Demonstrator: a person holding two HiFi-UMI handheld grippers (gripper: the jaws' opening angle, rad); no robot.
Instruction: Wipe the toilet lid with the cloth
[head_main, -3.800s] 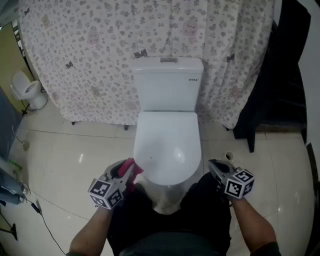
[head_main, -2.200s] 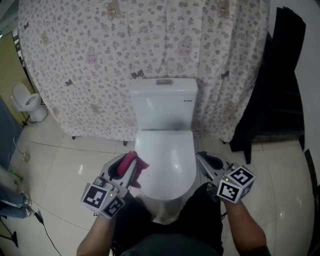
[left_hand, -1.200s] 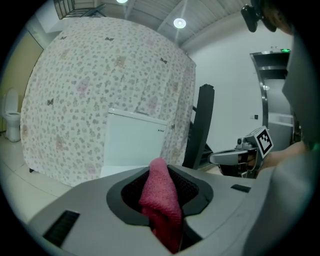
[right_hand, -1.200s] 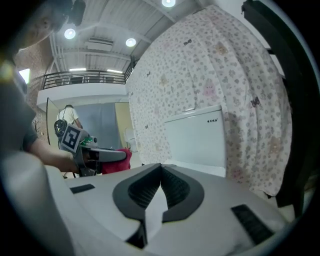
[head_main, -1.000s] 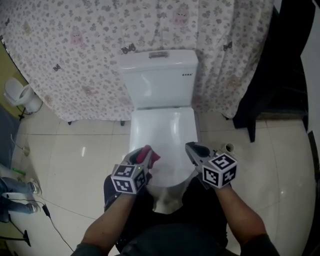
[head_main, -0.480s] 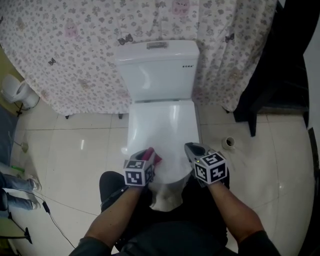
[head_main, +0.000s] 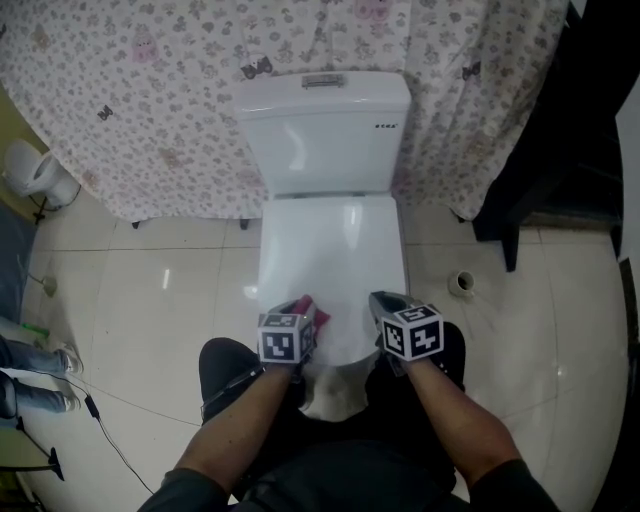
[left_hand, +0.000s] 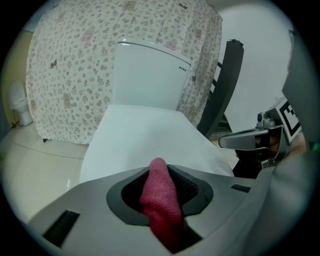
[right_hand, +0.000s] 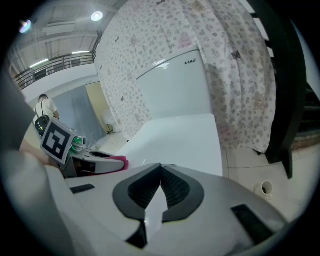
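Observation:
The white toilet stands with its lid (head_main: 333, 255) down and its tank (head_main: 322, 130) behind, against a flowered curtain. My left gripper (head_main: 305, 308) is shut on a pink cloth (head_main: 309, 309), right over the lid's front left edge. In the left gripper view the cloth (left_hand: 160, 197) sticks up between the jaws with the lid (left_hand: 145, 140) spread beyond it. My right gripper (head_main: 383, 303) is shut with nothing in it, hovering at the lid's front right edge. The right gripper view looks over the lid (right_hand: 185, 137) and shows the cloth (right_hand: 119, 161) at the left.
A flowered curtain (head_main: 160, 90) hangs behind the tank. A dark frame (head_main: 540, 190) stands at the right, with a small white cup-like object (head_main: 461, 283) on the tile floor beside it. A second white fixture (head_main: 30, 170) sits far left. My legs are in front of the bowl.
Both grippers have come in from the sides and forward to the front edge of the lid. The left one has carried the pink cloth with it throughout.

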